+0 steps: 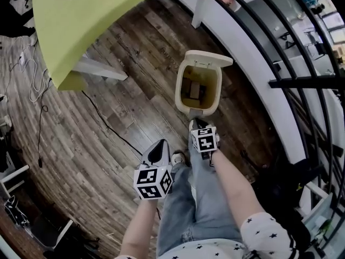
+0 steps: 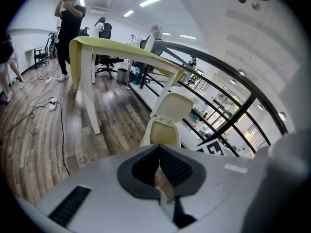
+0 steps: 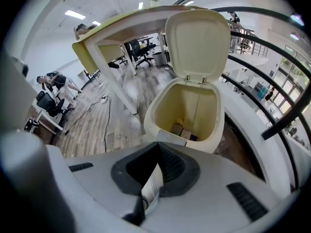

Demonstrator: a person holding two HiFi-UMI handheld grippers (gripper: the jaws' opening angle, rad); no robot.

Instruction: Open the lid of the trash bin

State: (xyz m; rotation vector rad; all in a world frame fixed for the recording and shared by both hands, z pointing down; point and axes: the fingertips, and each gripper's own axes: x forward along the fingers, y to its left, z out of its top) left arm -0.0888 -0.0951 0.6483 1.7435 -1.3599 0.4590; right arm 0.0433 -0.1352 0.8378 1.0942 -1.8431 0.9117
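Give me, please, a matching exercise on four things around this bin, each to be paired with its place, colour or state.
Things:
1 lid
2 table
3 cable
4 boxes

Descriptions:
A yellow-green top
B inside the bin
C raised upright
D black, lying on the floor

Pairs: 1-C, 2-A, 3-D, 4-B.
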